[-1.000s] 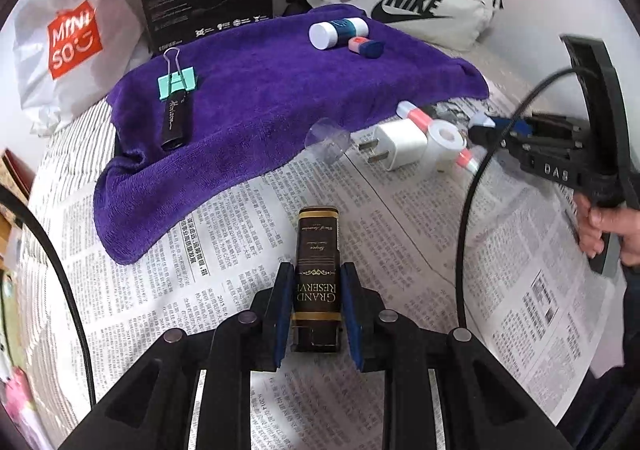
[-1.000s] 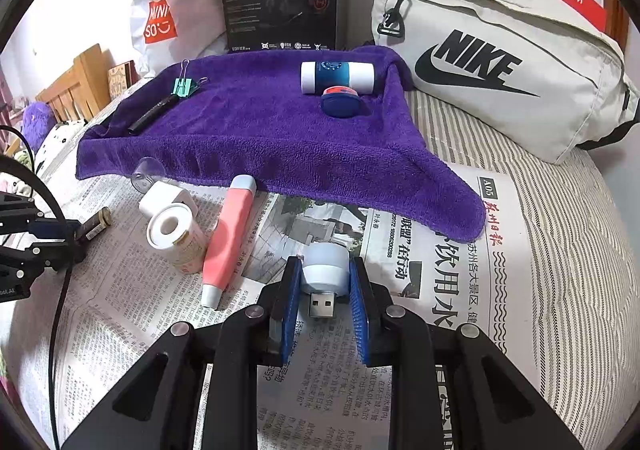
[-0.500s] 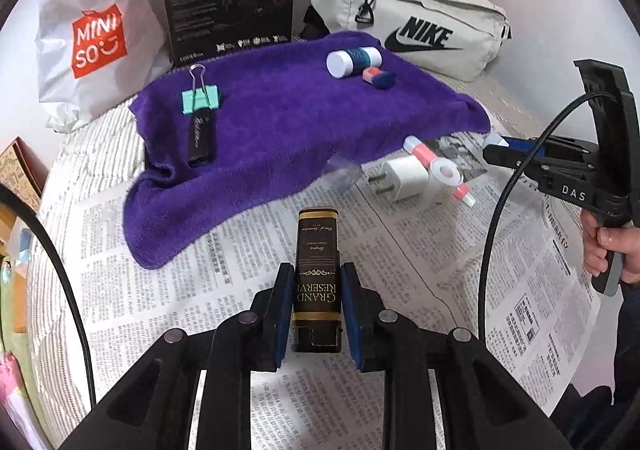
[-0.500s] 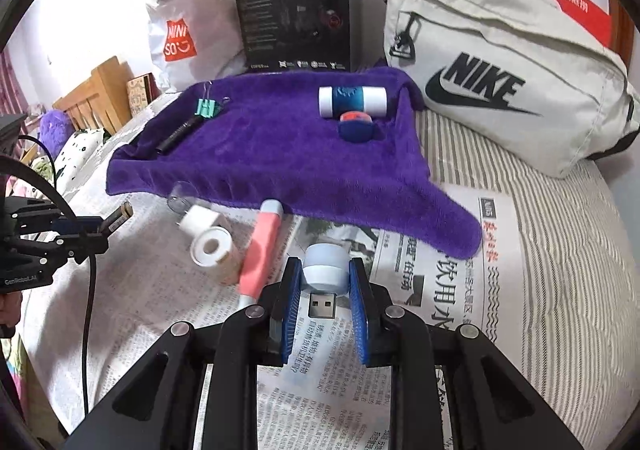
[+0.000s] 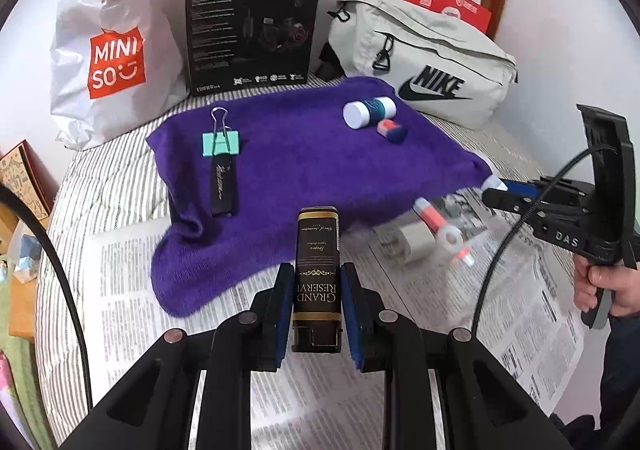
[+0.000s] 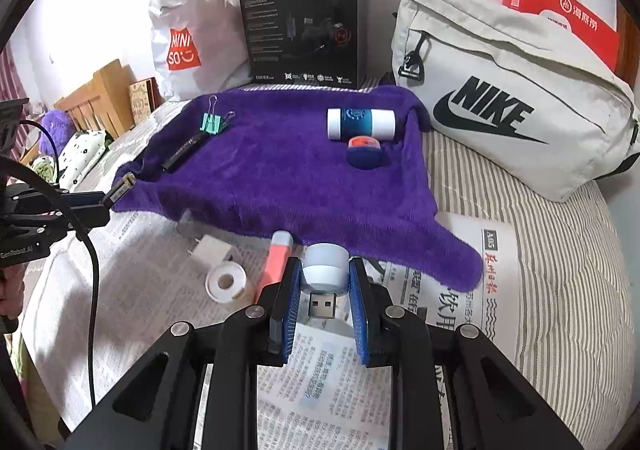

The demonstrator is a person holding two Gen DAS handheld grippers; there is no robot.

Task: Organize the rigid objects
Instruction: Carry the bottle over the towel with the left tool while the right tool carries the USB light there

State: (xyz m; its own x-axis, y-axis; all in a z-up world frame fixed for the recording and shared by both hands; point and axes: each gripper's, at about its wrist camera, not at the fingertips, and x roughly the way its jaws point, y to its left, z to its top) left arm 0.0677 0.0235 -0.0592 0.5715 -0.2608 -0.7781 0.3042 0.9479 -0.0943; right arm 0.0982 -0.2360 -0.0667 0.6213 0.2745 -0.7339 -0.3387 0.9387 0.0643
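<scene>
My left gripper [image 5: 316, 268] is shut on a black and gold "Grand Reserve" box [image 5: 318, 226], held in the air above the newspaper. My right gripper [image 6: 325, 263] is shut on a small white round USB light [image 6: 323, 276], its plug pointing back at the camera. A purple towel [image 6: 280, 170] lies ahead with a green binder clip [image 6: 211, 124], a black flat stick [image 6: 182, 150], a white and blue bottle [image 6: 360, 124] and a blue and orange cap [image 6: 364, 152] on it. A white plug [image 6: 212, 250], a tape roll [image 6: 226, 282] and a pink tube [image 6: 276, 262] lie on the newspaper.
Behind the towel stand a Nike bag [image 6: 508, 102], a black Hecate box [image 6: 304, 22], a Miniso bag [image 5: 108, 58] and red paper bags [image 6: 560, 14]. Newspaper [image 5: 532, 310] covers the striped bed [image 6: 560, 310]. A hand [image 5: 608, 286] grips the right gripper's handle.
Both grippers have risen from the newspaper, each keeping its hold. The towel and the bags now sit lower and farther off in both views.
</scene>
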